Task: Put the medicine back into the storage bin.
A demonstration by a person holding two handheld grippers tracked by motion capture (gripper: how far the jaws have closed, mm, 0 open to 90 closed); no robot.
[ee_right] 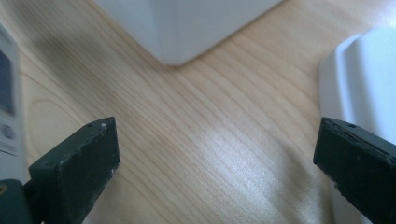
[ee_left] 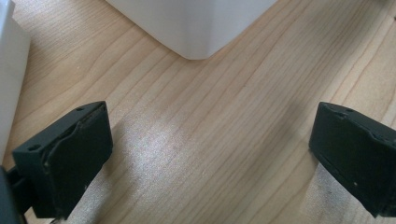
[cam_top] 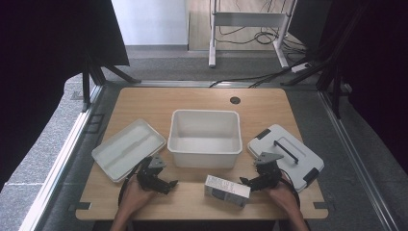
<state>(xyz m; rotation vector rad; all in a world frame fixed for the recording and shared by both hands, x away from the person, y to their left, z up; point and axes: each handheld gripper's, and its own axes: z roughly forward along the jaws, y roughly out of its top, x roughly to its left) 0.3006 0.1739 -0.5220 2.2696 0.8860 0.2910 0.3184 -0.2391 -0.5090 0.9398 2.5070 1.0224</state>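
Matt wood-grain table (cam_top: 192, 101), smooth plastic bin (cam_top: 204, 142)

Left hand-held gripper (cam_top: 169, 184) and right hand-held gripper (cam_top: 244, 181) both gape wide.

**A staged recording bay in a lab**

Black curtains (cam_top: 43, 53) enclose a wooden table (cam_top: 144, 101) on grey carpet. Aluminium floor rails (cam_top: 62, 159) frame the bay. Behind it, loose cables (cam_top: 250, 36) trail beneath a white equipment stand (cam_top: 248, 19).
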